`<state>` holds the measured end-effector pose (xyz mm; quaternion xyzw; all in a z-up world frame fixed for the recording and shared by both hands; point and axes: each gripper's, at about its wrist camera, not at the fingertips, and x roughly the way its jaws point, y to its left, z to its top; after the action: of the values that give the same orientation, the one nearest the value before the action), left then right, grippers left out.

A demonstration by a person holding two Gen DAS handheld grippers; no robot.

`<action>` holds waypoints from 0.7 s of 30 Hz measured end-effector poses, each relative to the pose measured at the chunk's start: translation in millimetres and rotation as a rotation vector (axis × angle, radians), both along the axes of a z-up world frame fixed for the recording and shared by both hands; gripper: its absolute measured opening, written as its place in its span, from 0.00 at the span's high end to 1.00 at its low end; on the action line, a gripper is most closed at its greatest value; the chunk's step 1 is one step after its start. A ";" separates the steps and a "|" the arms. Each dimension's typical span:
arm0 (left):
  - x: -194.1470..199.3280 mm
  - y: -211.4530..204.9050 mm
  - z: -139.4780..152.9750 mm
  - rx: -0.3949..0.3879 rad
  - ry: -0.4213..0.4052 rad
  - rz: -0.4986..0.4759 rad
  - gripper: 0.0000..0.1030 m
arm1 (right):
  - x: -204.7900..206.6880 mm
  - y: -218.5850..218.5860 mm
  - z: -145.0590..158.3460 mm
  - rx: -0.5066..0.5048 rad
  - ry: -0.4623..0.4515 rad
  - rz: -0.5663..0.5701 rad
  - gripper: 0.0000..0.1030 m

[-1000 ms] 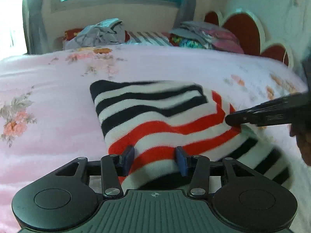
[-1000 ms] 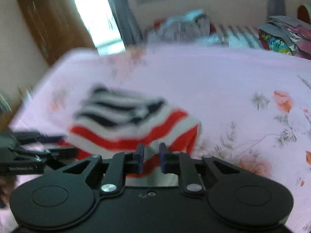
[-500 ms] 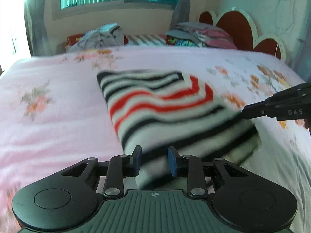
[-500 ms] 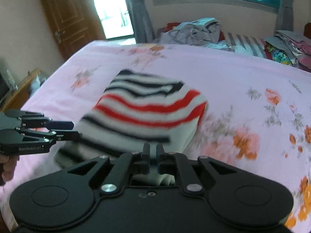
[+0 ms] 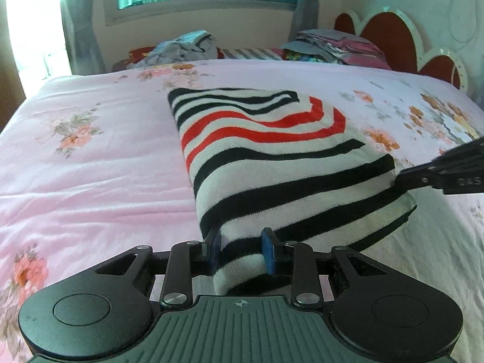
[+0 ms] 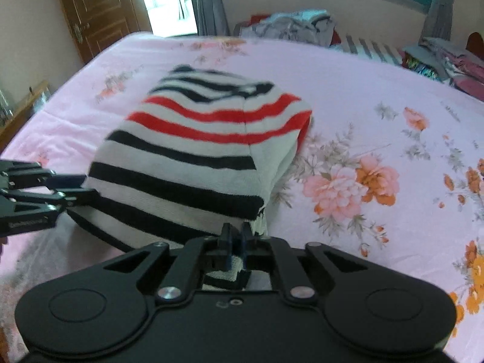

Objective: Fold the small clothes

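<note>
A striped knit garment (image 5: pixel 266 151), white with black and red bands, lies folded over on the pink floral bed sheet (image 5: pixel 90 163). It also shows in the right wrist view (image 6: pixel 193 151). My left gripper (image 5: pixel 242 249) holds the garment's near left corner between its blue pads. My right gripper (image 6: pixel 237 242) is shut on the near right corner. Each gripper shows in the other's view, the right one (image 5: pixel 402 180) at the right edge and the left one (image 6: pixel 72 187) at the left edge.
Piles of loose clothes (image 5: pixel 181 48) and folded clothes (image 5: pixel 332 45) lie at the far side of the bed by a red headboard (image 5: pixel 393 33). A wooden door (image 6: pixel 93 9) stands beyond the bed's left edge.
Both grippers have drawn the garment's near edge back toward me over the rest, so the black-striped part now covers the front. The left jaws have closed in on the cloth.
</note>
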<state>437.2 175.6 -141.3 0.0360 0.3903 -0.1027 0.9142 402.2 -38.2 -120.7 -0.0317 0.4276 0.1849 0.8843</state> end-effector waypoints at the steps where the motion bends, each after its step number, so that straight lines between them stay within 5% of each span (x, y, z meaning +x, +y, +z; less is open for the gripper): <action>1: -3.9 -1.5 1.9 0.002 -0.004 0.011 0.72 | -5.2 -2.5 3.3 0.004 -0.010 -0.010 0.89; 10: -46.3 -16.0 17.0 0.017 -0.040 0.052 0.71 | -51.6 -22.6 20.2 0.012 -0.059 -0.039 0.83; 11: -53.6 -18.6 19.0 0.021 -0.049 0.065 0.68 | -57.6 -24.6 22.2 0.009 -0.070 -0.043 0.77; 13: -68.7 -22.2 24.5 0.031 -0.087 0.099 0.18 | -68.1 -29.0 26.2 0.004 -0.089 -0.069 0.48; 14: -79.0 -24.8 27.9 0.042 -0.134 0.124 0.01 | -74.4 -31.2 28.7 -0.007 -0.110 -0.092 0.14; 15: -89.6 -28.2 31.6 0.052 -0.179 0.129 0.00 | -82.5 -33.4 31.8 -0.019 -0.139 -0.111 0.00; 21: -135.7 -46.6 55.8 0.045 -0.191 0.128 0.00 | -132.9 -45.7 51.7 -0.025 -0.182 -0.154 0.00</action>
<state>301.4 129.0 -85.6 0.0411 0.3053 -0.0316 0.9508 269.3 -83.9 -69.0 -0.0265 0.3491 0.1072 0.9305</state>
